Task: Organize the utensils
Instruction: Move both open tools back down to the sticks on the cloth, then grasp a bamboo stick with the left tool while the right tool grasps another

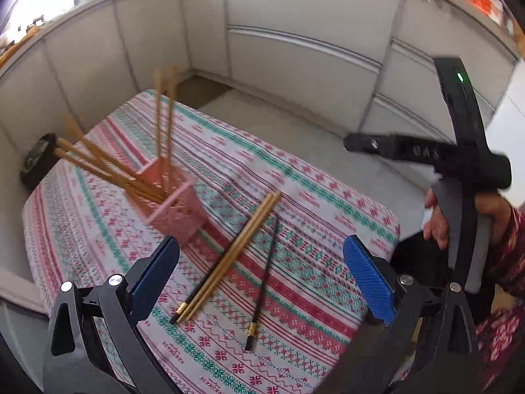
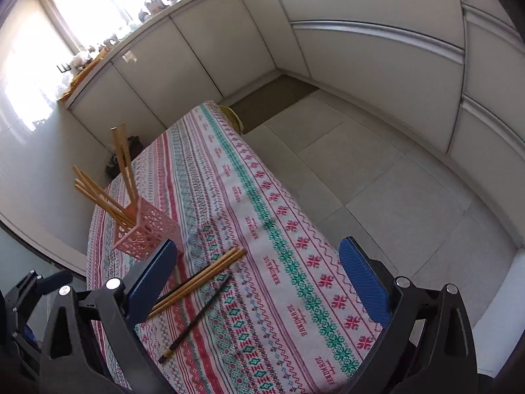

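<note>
A pink lattice holder (image 1: 174, 197) stands on the patterned tablecloth (image 1: 311, 229) and holds several wooden chopsticks (image 1: 98, 161). Wooden chopsticks (image 1: 229, 259) and one black chopstick (image 1: 264, 282) lie loose on the cloth in front of it. My left gripper (image 1: 262, 275) is open and empty above these loose chopsticks. In the right wrist view the holder (image 2: 147, 233), the wooden chopsticks (image 2: 203, 279) and the black chopstick (image 2: 197, 318) lie left of centre. My right gripper (image 2: 259, 279) is open and empty above the cloth.
The small table stands in a kitchen corner with white cabinets (image 1: 295, 49) behind and a tiled floor (image 2: 377, 170) to the right. A dark object (image 1: 36, 161) sits on the floor past the table's far left corner. The right gripper's body (image 1: 459, 164) shows at the right.
</note>
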### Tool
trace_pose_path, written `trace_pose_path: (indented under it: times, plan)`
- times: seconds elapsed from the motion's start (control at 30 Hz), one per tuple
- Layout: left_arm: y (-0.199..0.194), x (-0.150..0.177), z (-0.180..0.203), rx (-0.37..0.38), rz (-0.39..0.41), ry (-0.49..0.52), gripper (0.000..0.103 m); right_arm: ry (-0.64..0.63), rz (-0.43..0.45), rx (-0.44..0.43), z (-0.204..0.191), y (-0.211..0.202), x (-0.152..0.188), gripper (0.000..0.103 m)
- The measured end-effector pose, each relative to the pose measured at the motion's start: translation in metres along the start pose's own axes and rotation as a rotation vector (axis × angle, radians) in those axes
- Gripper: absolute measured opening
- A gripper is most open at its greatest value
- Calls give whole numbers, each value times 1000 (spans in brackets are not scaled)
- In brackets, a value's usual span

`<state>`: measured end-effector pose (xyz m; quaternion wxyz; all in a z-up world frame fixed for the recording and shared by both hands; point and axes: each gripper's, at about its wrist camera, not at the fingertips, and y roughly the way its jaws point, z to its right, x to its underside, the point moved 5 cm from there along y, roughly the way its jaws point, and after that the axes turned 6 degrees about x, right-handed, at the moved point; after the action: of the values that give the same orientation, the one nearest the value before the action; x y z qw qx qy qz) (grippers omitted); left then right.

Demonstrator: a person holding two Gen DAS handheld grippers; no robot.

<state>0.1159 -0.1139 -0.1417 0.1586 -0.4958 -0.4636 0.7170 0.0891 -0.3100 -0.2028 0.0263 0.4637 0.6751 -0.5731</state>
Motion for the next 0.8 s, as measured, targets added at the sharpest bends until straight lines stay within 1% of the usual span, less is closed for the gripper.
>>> trace_pose_path:
  times: [0.07,0.13,0.17,0.2,0.23,0.3,0.37,0.43,0.53,0.6,0.7,0.8]
  plan:
    - [23,8,14,30,-75,97,96,32,-15,14,11,4,0,96]
    - [44,10,22,64,-139,157,95,59,-38,16,17,9,0,96]
    - [52,10,24,78,-159,173,94,77,-53,12,21,10,0,96]
    - [62,8,26,94,-183,186,87,100,-67,6,24,12,0,96]
    - [71,6,27,110,-209,194,76,124,-78,-2,28,13,-1,96]
    - [89,1,26,132,-252,201,65,168,-90,-9,36,13,-3,96]
    - [105,-7,24,104,-282,220,64,215,-88,-6,47,12,-6,96]
    - [119,-13,23,102,-313,240,53,264,-100,-13,56,12,-7,96]
    - [136,-20,21,119,-355,264,43,305,-131,-24,66,15,-8,96]
    - [144,-25,19,116,-376,280,39,309,-147,-32,67,17,-8,96]
    - [155,-31,16,101,-395,289,38,305,-166,-46,66,18,-8,96]
    - [165,-34,13,105,-419,286,38,315,-183,-62,66,19,-7,96]
